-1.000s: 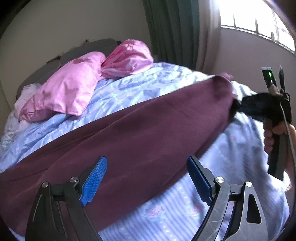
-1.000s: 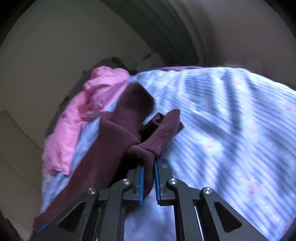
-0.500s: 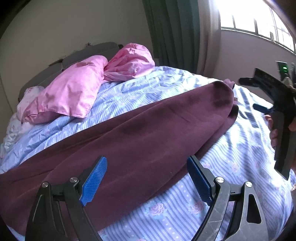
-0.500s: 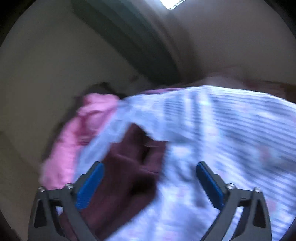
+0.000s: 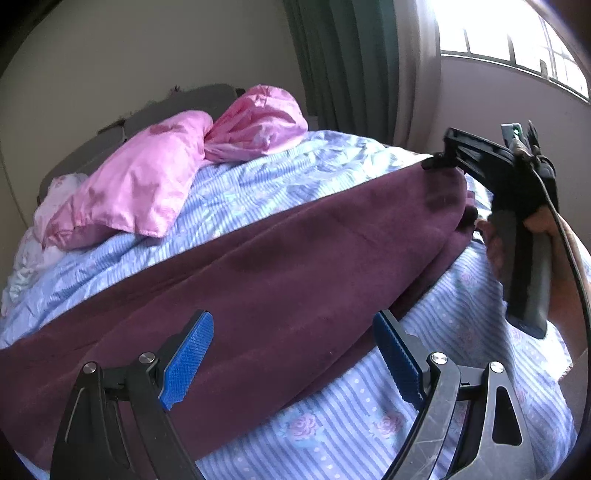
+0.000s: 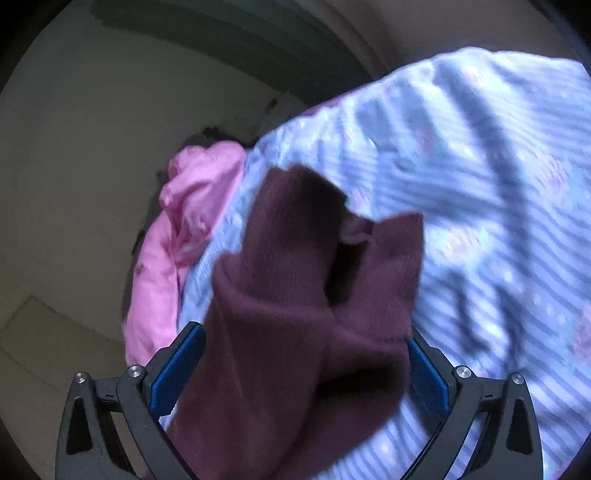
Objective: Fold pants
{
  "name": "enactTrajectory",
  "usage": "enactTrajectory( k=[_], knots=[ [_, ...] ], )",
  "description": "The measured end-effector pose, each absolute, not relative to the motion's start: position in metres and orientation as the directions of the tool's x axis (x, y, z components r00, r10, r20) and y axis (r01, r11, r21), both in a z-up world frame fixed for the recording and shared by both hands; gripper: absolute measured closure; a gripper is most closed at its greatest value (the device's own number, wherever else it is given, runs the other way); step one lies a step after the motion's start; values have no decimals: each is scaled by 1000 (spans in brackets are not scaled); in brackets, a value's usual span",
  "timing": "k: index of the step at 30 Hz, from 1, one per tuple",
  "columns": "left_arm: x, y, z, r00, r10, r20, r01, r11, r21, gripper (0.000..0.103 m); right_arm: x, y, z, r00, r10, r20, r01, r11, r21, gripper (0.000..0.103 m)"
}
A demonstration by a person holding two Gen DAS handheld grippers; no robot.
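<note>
Dark maroon pants [image 5: 280, 280] lie folded lengthwise across the blue striped bedsheet [image 5: 369, 424], running from lower left to upper right. My left gripper [image 5: 291, 363] is open and empty, just above the pants' near edge. My right gripper [image 6: 299, 369] is open, its blue pads either side of the pants' cuff end [image 6: 314, 266], not clamping it. The right gripper also shows in the left wrist view [image 5: 448, 162], at the far right end of the pants.
Pink pillows [image 5: 159, 181] lie at the head of the bed by a grey headboard [image 5: 177, 103]. A green curtain [image 5: 347, 62] and a bright window [image 5: 517, 33] are beyond the bed. The bed edge falls away at the right.
My right gripper let go of the cuff, opened wide, and moved back over the pants' end. The left gripper stayed open in place.
</note>
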State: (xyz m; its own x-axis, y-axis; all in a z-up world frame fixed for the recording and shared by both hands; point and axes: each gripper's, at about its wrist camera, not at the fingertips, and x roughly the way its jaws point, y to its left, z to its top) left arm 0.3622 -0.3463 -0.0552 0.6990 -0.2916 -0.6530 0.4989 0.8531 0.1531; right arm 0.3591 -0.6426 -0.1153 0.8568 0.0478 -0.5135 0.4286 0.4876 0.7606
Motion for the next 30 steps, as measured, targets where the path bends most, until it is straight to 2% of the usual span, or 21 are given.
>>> enactTrajectory(
  k=[4, 5, 6, 9, 12, 14, 15, 16, 20, 21, 23, 24, 25, 28, 30],
  knots=[
    [366, -344, -60, 688, -280, -670, 484, 865, 135, 15, 380, -643, -122, 813, 27, -582, 496, 490, 717, 4],
    [367, -343, -61, 683, -276, -677, 481, 867, 132, 15, 374, -645, -126, 812, 16, -584, 506, 479, 717, 20],
    [368, -342, -62, 682, -273, -678, 481, 866, 136, 15, 366, -646, -128, 807, -3, -590, 522, 468, 713, 41],
    [368, -338, -61, 695, -265, -669, 479, 864, 155, 15, 347, -649, -136, 821, 12, -571, 507, 445, 738, 65],
    [374, -329, -57, 688, -291, -665, 488, 864, 125, 15, 333, -641, -138, 816, -15, -578, 515, 474, 714, 71],
    [388, -322, -53, 672, -322, -667, 492, 868, 76, 15, 334, -630, -123, 802, -73, -593, 526, 556, 643, 73],
    [395, -320, -51, 670, -327, -667, 484, 873, 58, 18, 334, -625, -117, 799, -97, -594, 526, 593, 610, 73],
    [407, -318, -50, 663, -338, -667, 473, 881, 24, 28, 336, -619, -109, 793, -129, -595, 527, 634, 566, 73],
    [436, -325, -54, 597, -407, -691, 489, 868, -89, 52, 340, -624, -97, 814, -118, -569, 505, 627, 593, 74],
    [443, -333, -56, 577, -427, -696, 511, 854, -101, 68, 341, -624, -94, 814, -122, -568, 503, 637, 584, 74],
    [449, -350, -61, 542, -439, -716, 544, 833, -99, 87, 345, -621, -86, 813, -134, -567, 495, 671, 552, 74],
    [451, -355, -65, 528, -434, -730, 545, 832, -100, 93, 346, -620, -83, 814, -139, -564, 492, 681, 542, 74],
    [452, -359, -71, 525, -417, -742, 532, 841, -97, 98, 346, -618, -79, 818, -142, -557, 484, 693, 535, 74],
    [456, -365, -99, 473, -390, -790, 521, 847, -106, 99, 340, -615, -69, 837, -143, -528, 454, 720, 525, 74],
    [463, -362, -114, 434, -402, -806, 497, 853, -158, 99, 336, -609, -58, 848, -142, -510, 430, 748, 506, 74]
  ],
)
